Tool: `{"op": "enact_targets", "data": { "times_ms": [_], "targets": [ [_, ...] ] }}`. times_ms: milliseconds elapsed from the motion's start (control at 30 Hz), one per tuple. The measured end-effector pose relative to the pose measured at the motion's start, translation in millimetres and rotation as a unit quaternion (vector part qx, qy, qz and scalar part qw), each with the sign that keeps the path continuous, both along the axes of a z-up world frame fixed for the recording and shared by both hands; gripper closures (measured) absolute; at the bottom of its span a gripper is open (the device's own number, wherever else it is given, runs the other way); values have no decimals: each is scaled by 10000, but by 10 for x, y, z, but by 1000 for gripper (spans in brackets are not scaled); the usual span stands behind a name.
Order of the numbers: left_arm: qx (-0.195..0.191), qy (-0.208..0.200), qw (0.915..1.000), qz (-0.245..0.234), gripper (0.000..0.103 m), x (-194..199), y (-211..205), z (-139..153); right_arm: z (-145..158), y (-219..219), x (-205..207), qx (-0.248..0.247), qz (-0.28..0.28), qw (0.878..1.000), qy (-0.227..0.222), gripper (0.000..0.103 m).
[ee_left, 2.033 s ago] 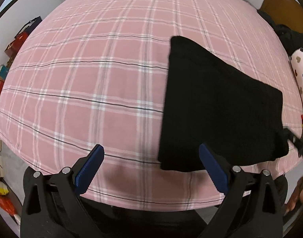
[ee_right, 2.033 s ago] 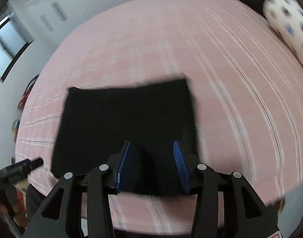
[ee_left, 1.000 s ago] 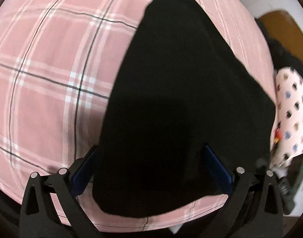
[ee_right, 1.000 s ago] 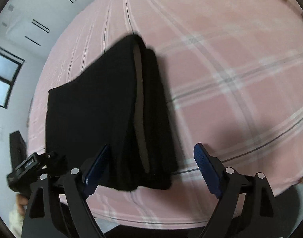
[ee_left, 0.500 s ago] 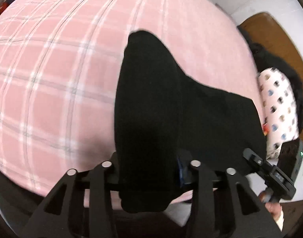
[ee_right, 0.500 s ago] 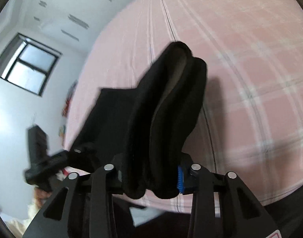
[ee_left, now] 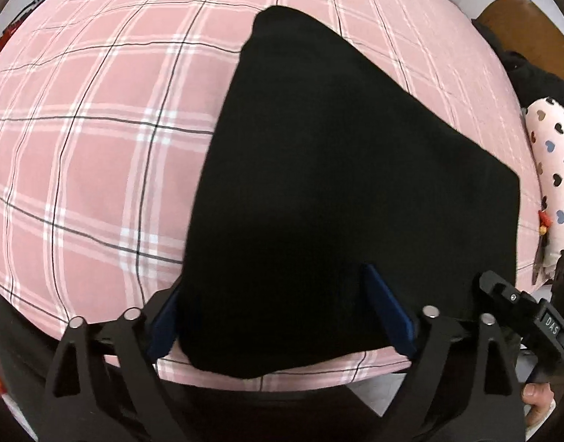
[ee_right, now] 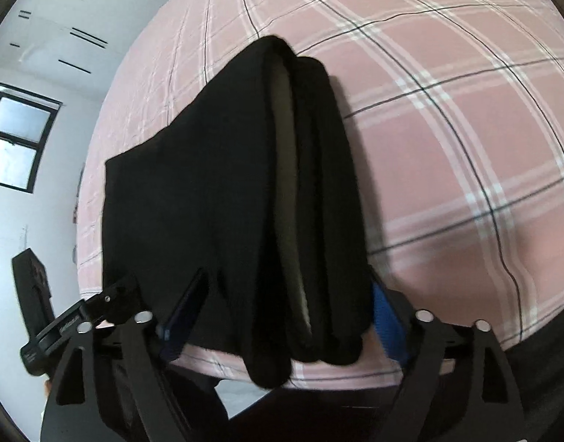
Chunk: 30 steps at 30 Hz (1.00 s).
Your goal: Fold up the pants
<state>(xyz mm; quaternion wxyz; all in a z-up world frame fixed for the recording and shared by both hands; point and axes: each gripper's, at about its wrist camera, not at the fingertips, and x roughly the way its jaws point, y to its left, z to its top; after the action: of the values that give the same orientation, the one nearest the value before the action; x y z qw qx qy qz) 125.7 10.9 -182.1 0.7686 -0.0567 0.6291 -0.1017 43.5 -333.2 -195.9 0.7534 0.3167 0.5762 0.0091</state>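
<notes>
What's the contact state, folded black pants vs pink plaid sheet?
Touching. Left wrist view: black pants lie flat on the pink plaid sheet, no gap under their far edges.

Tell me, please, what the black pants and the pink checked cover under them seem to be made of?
The pants look like a thick, soft, matte black fabric, perhaps knit or fleece: the folded layers bulge at the edge and show no shine. The bed cover looks like thin woven cloth, probably cotton, matte, with a plaid pattern and fine creases.
</notes>
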Motion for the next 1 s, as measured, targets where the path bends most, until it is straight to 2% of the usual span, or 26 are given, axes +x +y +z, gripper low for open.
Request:
{"op": "enact_targets", "data": {
  "times_ms": [167,367,567,633,667,700,733,800,833,867,900,1000],
  "targets": [
    [2,73,10000,-1,10,86,-222,-96,-77,127,80,-35,-81,10000,27,10],
    [-231,253,9994,84,5,198,-193,-293,-90,260,110,-239,-67,9997,-58,5],
    [-490,223,9985,123,5,63,-126,-398,-157,155,60,207,-531,9982,-176,5],
    [-547,218,9982,108,10,67,-111,-389,-185,126,77,221,-635,9977,-99,13],
    [-589,223,9979,123,16,79,-108,-380,-175,132,86,250,-644,9976,-103,16],
    [-703,253,9970,180,26,76,-89,-360,-157,144,79,285,-627,9975,-135,26],
    [-829,295,9958,266,31,74,-55,-330,-137,151,73,350,-602,9974,-166,39],
    [-979,356,9936,434,49,82,29,-291,-97,144,40,417,-612,9970,-211,54],
    [-1098,397,9918,524,53,77,71,-269,-76,151,38,460,-592,9969,-219,60],
    [-1182,434,9903,583,61,64,96,-231,-57,135,22,486,-585,9969,-221,61],
    [-1273,455,9890,596,65,42,107,-181,-15,185,35,508,-574,9968,-228,63],
    [-1328,381,9889,553,69,24,111,-98,99,136,-61,571,-463,9969,-270,65]
  ]
}}
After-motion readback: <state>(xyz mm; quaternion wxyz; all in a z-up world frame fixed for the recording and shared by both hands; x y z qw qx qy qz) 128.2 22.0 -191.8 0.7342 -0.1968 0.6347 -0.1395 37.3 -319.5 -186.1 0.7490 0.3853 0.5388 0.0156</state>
